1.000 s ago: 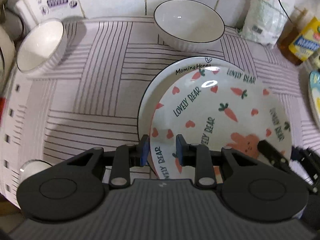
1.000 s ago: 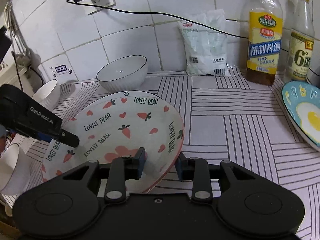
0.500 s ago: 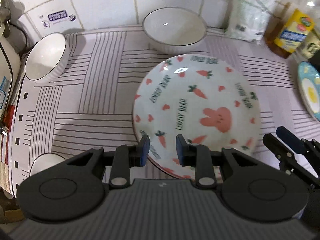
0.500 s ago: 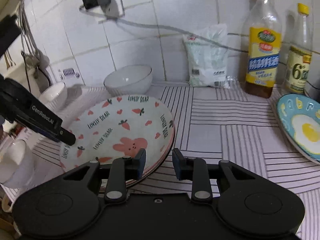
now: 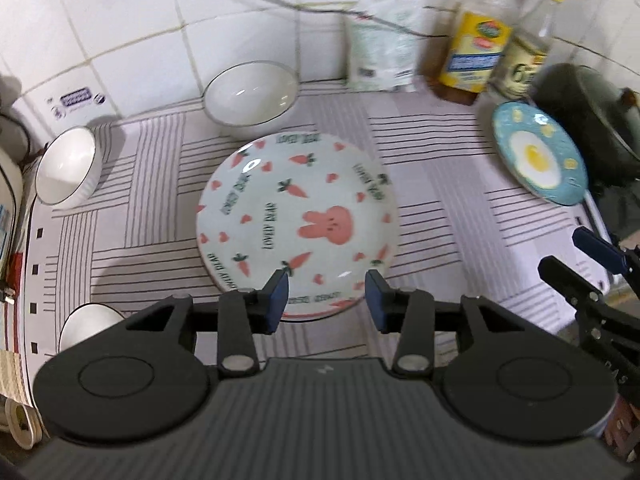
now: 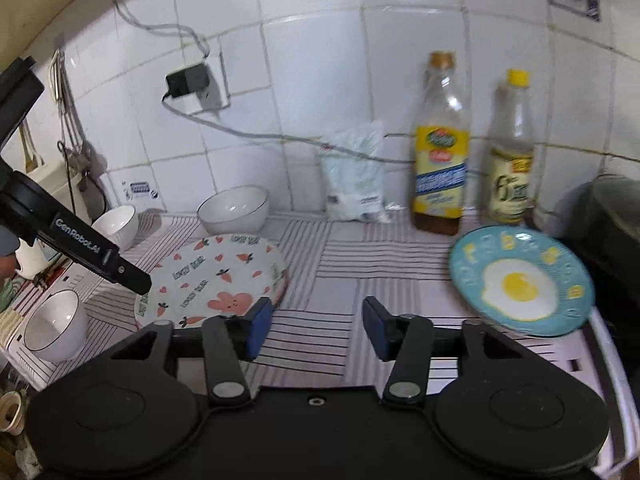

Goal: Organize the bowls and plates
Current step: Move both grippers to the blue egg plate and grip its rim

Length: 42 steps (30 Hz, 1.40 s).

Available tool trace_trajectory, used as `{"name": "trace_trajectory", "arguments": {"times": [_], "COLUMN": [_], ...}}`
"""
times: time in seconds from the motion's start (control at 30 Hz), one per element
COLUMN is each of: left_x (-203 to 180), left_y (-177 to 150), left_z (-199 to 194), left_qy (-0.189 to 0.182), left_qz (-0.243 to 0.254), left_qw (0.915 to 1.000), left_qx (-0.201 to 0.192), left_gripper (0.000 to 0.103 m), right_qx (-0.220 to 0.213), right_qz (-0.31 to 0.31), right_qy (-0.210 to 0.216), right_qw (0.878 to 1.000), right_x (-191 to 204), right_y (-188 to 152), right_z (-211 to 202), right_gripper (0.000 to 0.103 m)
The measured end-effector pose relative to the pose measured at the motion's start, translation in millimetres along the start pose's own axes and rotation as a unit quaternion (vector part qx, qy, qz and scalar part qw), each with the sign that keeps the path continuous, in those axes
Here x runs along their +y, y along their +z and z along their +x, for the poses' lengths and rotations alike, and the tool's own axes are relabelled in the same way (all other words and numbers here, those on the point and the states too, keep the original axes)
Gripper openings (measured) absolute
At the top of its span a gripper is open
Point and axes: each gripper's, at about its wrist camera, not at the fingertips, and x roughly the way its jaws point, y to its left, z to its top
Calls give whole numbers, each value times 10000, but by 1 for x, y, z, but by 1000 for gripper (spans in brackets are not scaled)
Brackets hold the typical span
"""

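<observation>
The carrot-and-rabbit plate [image 5: 298,216] lies flat on another plate on the striped mat; it also shows in the right wrist view [image 6: 212,276]. My left gripper [image 5: 327,298] is open and empty, just above the plate's near rim. My right gripper [image 6: 314,322] is open and empty, over the mat to the right of the plate. A blue fried-egg plate [image 6: 520,280] lies at the right, also in the left wrist view [image 5: 538,152]. A large white bowl [image 5: 251,98] stands behind the carrot plate. Two smaller white bowls [image 5: 66,170] [image 5: 86,326] stand at the left.
Two sauce bottles [image 6: 440,164] [image 6: 512,156] and a white bag [image 6: 356,180] stand against the tiled wall. A dark pot [image 5: 584,120] sits at the far right. A cable runs from a wall socket [image 6: 196,84]. The mat's front edge is near the grippers.
Both grippers let go of the carrot plate, opened wide and drew back and up. The plate came down from a tilt and now lies flat on the plate below.
</observation>
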Motion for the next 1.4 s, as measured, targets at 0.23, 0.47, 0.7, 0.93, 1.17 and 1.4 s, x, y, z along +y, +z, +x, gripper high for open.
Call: {"name": "trace_trajectory", "arguments": {"times": [0.23,0.47,0.7,0.93,1.17,1.4], "left_x": [-31,-57,-78,-92,-116,-136], "left_y": [-2,1,15,36,55,67], "left_z": [-18,-21,-7,18,61,121], "left_qy": [-233,-421,-668,-1067,-1255,-1316], "left_qz": [267,447,540,441,406,352], "left_qw": [9992,9977,9957,9917,9889,9873], "left_qx": [-193,-270,-339,-568,-683,-814], "left_gripper": [47,47,47,47,59,65], "right_qx": [-237,-331,-489,-691,-860,-809], "right_qz": [71,114,456,988,1193,1940], "right_qy": [-252,-385,-622,-957,-1420,-1920], "right_qw": [9994,9986,9958,9881,9789,9586], "right_x": [-21,-36,-62,-91,-115,-147], "right_y": [-7,-16,-31,-50,-67,-64], "right_z": [-38,-60,-61,-41,-1,38], "right_gripper": [66,67,70,70,74,74]}}
